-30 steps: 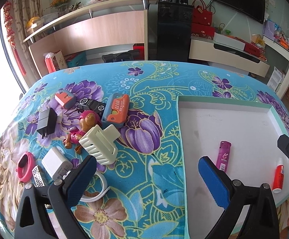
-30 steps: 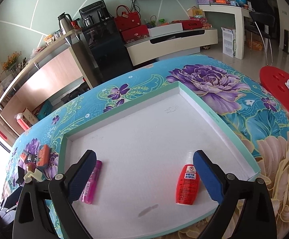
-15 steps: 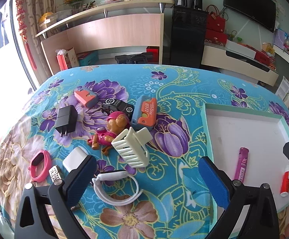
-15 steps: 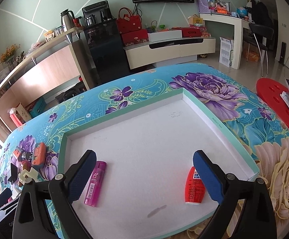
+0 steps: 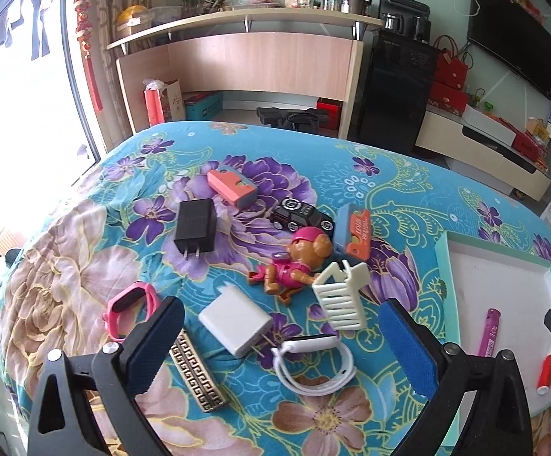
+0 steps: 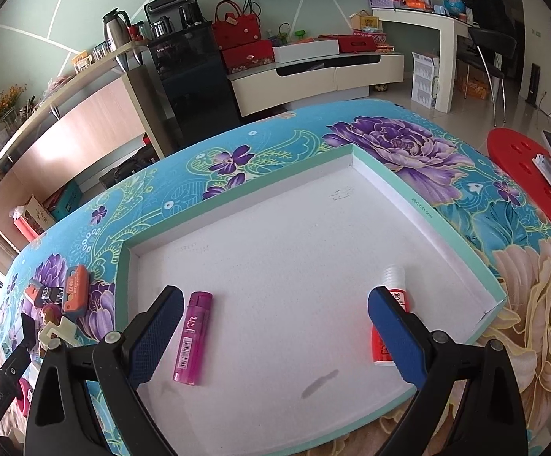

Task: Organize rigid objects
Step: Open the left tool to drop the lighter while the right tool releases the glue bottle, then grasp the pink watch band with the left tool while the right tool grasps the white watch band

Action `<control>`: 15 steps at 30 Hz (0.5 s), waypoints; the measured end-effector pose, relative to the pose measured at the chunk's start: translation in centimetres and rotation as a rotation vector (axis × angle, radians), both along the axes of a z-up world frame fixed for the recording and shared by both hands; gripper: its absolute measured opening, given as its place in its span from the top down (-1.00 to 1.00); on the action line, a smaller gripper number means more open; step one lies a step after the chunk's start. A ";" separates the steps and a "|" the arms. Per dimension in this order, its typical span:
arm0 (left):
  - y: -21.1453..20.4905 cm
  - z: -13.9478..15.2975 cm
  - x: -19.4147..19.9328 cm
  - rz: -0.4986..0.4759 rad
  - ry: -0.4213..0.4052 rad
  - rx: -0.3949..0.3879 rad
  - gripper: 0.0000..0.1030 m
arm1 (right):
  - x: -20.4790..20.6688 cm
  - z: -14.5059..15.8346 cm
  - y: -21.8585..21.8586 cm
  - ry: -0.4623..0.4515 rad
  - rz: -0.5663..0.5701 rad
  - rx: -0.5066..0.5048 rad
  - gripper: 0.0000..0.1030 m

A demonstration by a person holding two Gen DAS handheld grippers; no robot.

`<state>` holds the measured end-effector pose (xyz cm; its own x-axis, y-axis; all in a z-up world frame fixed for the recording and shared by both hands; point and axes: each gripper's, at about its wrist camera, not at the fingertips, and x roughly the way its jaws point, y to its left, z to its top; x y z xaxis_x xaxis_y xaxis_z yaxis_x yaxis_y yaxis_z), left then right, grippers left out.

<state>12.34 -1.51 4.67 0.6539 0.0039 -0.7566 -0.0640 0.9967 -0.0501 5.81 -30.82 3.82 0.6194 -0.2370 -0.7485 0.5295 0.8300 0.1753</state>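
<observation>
Left gripper (image 5: 281, 345) spread wide, empty, above white charger (image 5: 234, 322); right gripper (image 6: 273, 336) spread over tray (image 6: 448, 224); risk: white watch (image 5: 315, 361) strap touching charger prongs, could drag along.

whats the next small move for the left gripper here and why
Probably lower the left gripper onto the white charger and close. Its jaws are open and empty, and the charger lies loose on the cloth right between its fingers. The tray holds only the pink lighter and red bottle, so there is room for it.
</observation>
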 end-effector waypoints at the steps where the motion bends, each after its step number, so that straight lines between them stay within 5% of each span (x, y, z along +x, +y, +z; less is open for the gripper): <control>1: 0.9 0.1 0.0 0.017 0.001 -0.011 -1.00 | 0.0 0.3 0.5 -0.013 0.006 -0.009 -0.90; 6: 5.5 0.3 -0.3 0.099 0.019 -0.054 -1.00 | 0.5 1.6 3.8 -0.076 0.089 -0.030 -0.90; 15: 11.3 -0.3 -1.3 0.238 0.048 -0.067 -1.00 | 2.8 0.8 11.5 -0.028 0.314 -0.070 -0.90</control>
